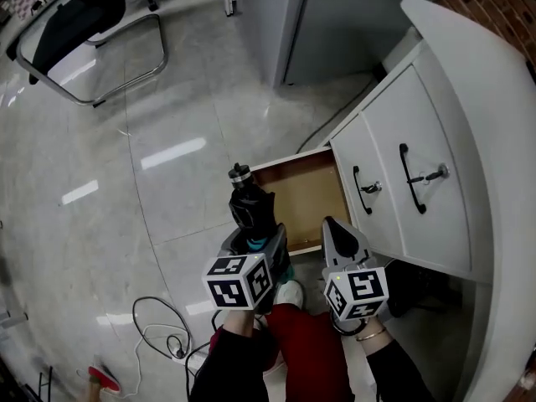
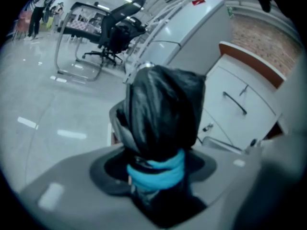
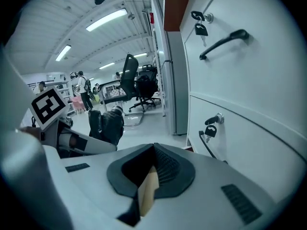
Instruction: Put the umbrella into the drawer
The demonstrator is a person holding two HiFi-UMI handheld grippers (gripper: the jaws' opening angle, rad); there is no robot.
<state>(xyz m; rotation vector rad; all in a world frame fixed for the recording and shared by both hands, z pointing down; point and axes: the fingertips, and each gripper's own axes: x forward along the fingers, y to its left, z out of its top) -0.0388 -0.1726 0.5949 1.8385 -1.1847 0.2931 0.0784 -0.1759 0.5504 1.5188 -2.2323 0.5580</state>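
Note:
A folded black umbrella (image 1: pixel 249 208) with a blue strap (image 2: pixel 158 172) stands upright in my left gripper (image 1: pixel 255 243), whose jaws are shut around its lower part (image 2: pixel 156 169). It hangs just left of the open drawer (image 1: pixel 311 198), a brown wooden box pulled out of the white cabinet (image 1: pixel 435 115). My right gripper (image 1: pixel 340 234) is beside the left one, over the drawer's near corner, with its jaws together and nothing held (image 3: pixel 153 166). The right gripper view also shows the umbrella (image 3: pixel 108 124) at left and a sliver of drawer wood (image 3: pixel 148 193) between the pads.
The cabinet fronts carry black handles with keys in the locks (image 1: pixel 366 189). A grey upright cabinet (image 1: pixel 335 15) stands behind the drawer. An office chair (image 1: pixel 84 23) is at far left. Cables (image 1: pixel 163 333) lie on the tiled floor near a red-trousered leg (image 1: pixel 310 350).

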